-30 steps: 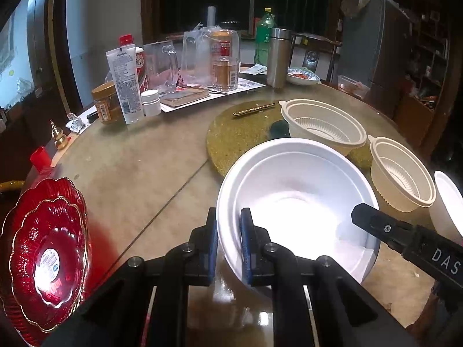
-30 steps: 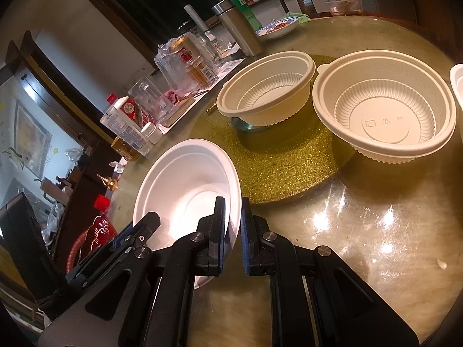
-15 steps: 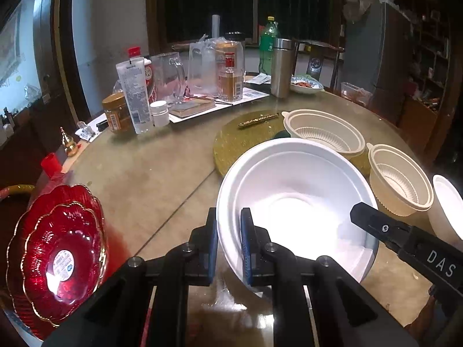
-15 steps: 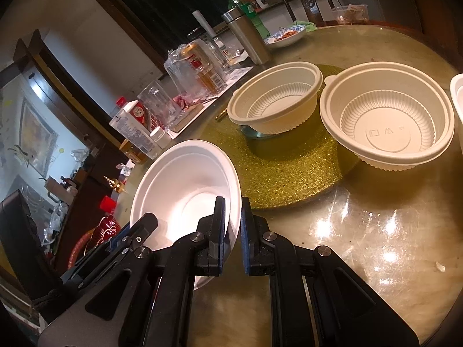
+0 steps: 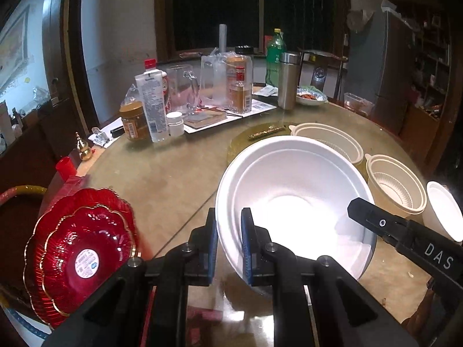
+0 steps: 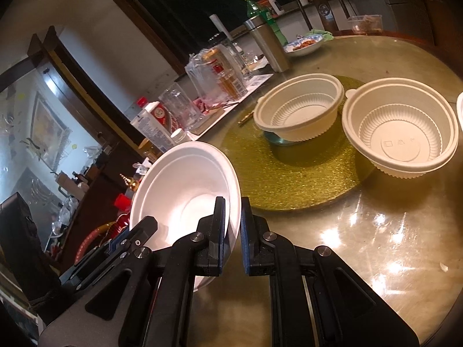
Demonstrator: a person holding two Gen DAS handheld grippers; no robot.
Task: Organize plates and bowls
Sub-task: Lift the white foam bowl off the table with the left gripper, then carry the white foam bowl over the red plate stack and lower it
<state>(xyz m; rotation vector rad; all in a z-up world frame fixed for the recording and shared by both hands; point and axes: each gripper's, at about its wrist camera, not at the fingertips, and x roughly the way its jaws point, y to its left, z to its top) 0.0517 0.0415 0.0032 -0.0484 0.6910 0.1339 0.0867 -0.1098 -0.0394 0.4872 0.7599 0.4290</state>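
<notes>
A large white foam bowl (image 5: 292, 202) hangs a little above the round table, held from both sides. My left gripper (image 5: 229, 245) is shut on its near left rim. My right gripper (image 6: 233, 225) is shut on the opposite rim of the same white bowl (image 6: 185, 185), and its black finger shows at the right in the left wrist view. Two cream ribbed plastic bowls (image 6: 301, 110) (image 6: 402, 127) stand on the gold glitter mat (image 6: 289, 173). A stack of red scalloped plates (image 5: 81, 251) lies at the table's left edge. Another white bowl (image 5: 442, 211) sits at the far right.
Bottles, jars, a glass mug and a steel flask (image 5: 286, 84) crowd the far side of the table (image 5: 162, 179). A small dish of food (image 5: 311, 97) stands behind the flask. A red box with a cap (image 5: 65, 167) lies near the plates.
Both grippers have lifted the white bowl off the table and carried it slightly forward. The red plates now sit further right and lower in the left wrist view.
</notes>
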